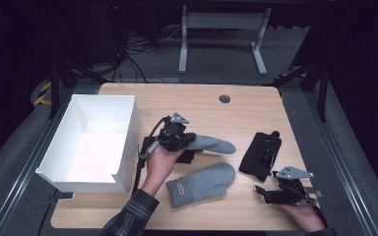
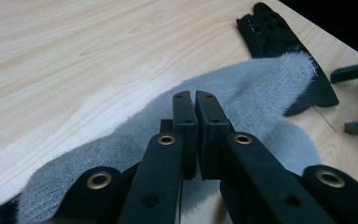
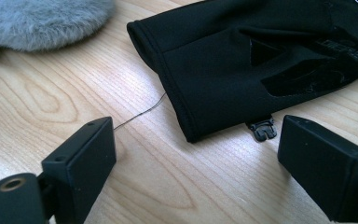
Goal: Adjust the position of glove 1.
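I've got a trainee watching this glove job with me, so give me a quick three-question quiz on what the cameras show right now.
1. True or false: the left tongs are shut on a grey mitten.
2. Which thing lies just ahead of the open right tongs? A) the white box B) a black glove C) a cable
3. How many grey mittens show in the high view, counting the second grey mitten?

Key: 1 true; 2 B; 3 two, one gripped by the left tongs and one flat on the table in front of the person.
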Tool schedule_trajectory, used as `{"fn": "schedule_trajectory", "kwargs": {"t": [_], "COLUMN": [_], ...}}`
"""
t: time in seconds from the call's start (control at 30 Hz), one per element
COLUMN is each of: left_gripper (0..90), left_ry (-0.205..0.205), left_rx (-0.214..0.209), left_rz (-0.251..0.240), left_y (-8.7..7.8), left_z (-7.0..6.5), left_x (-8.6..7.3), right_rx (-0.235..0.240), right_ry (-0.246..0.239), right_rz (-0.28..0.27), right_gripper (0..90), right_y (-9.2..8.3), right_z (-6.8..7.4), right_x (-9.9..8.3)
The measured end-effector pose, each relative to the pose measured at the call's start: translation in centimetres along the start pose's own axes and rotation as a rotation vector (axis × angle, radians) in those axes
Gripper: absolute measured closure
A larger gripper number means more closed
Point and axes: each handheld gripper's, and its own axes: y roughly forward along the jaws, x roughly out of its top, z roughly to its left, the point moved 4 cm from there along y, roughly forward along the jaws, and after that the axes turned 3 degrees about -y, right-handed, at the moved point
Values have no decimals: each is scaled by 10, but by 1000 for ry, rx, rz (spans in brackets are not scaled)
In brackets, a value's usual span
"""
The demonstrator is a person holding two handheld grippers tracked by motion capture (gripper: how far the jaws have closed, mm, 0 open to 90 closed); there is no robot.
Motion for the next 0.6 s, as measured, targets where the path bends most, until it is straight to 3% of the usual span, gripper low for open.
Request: {"fn": "schedule_trajectory", "kwargs": {"t": [0.37, 0.47, 0.53, 0.6], "left_gripper": [880, 880, 880, 880], "left_ry": [17, 17, 21, 21], "left_rx": [-14, -18, -21, -19], "left_rz": [-6, -1, 0, -2], "left_y": [-12, -13, -14, -15], "left_z": [-24, -26, -26, -26], "left_x": [-22, -26, -26, -27], "right_rx": [6, 13, 26, 84], "right_ry": [-15, -14, -24, -38], "right_rz": [8, 58, 42, 22], "right_gripper": [139, 258, 363, 531], "right_y": [-1, -7, -11, -14], "right_z": [0, 2, 6, 16], "right_x": [0, 6, 11, 17]}}
